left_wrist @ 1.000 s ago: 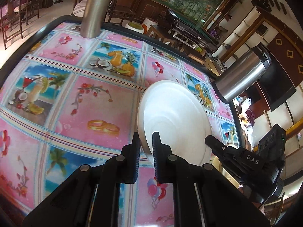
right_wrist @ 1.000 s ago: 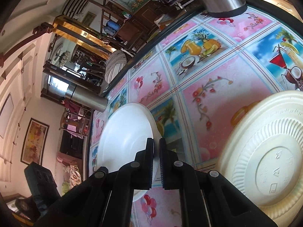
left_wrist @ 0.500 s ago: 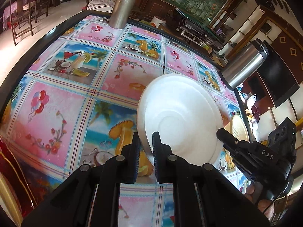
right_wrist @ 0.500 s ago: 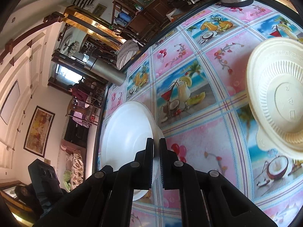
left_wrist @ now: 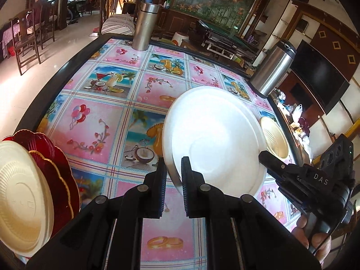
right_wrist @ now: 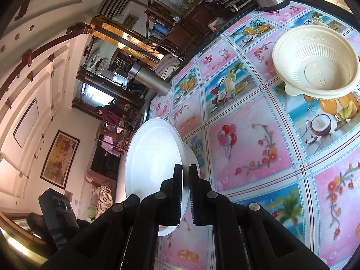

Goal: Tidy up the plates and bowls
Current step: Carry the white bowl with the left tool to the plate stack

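A white plate (left_wrist: 213, 139) hangs tilted above the patterned table, held from two sides. My left gripper (left_wrist: 174, 171) is shut on its near-left rim. In the left wrist view, my right gripper (left_wrist: 263, 156) clamps the plate's right edge, with a hand below it. The right wrist view shows the same white plate (right_wrist: 153, 162) edge-on, with my right gripper (right_wrist: 185, 175) shut on its rim. A cream ribbed bowl (right_wrist: 315, 60) stands on the table at the far right, also visible as the cream bowl (left_wrist: 274, 139) behind the plate.
Red scalloped plates (left_wrist: 56, 164) and a cream dish (left_wrist: 20, 202) stand stacked at the table's near-left edge. Two steel flasks (left_wrist: 145, 25) (left_wrist: 273, 67) stand at the far edge and right corner. The table's black rim (left_wrist: 67, 67) borders the floor; a person sits far off.
Both grippers have carried the white plate across the table. The red plates and cream dish have come into the left view. The cream bowl has slid away to the upper right.
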Motion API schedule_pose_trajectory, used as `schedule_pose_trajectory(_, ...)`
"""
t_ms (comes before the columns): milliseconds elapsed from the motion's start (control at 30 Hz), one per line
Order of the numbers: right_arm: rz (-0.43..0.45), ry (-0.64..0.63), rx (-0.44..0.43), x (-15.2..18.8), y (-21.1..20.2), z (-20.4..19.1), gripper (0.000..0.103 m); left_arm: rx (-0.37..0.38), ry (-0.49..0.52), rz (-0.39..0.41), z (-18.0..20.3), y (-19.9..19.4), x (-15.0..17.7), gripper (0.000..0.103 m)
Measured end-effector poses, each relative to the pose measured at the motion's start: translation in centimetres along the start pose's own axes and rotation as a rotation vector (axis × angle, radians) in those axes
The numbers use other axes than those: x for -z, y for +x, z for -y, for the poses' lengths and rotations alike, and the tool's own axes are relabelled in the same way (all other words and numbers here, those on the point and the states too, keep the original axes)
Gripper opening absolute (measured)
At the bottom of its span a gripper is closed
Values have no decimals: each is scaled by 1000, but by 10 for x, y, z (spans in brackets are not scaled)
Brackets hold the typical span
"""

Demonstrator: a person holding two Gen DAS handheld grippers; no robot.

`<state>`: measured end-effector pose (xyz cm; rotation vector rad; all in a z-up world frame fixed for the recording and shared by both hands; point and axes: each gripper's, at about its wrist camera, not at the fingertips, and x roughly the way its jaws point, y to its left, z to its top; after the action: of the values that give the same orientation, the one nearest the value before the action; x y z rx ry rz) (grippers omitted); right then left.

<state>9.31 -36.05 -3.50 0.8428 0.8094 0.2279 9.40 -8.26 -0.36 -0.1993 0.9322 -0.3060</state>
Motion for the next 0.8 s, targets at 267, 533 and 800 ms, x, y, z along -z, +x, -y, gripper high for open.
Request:
schedule_pose_trajectory(267, 10, -39, -15, 21, -13, -25, 6, -4, 5, 69, -13, -38, 13, 11)
schedule_pose_trajectory(533, 6, -93, -33, 40, -13, -59, 7, -26, -27, 114, -43, -63, 23, 11)
schedule_pose_trajectory(800, -26, -142, -53, 62, 4, -94, 6, -48, -62, 161, -74, -87, 29, 11)
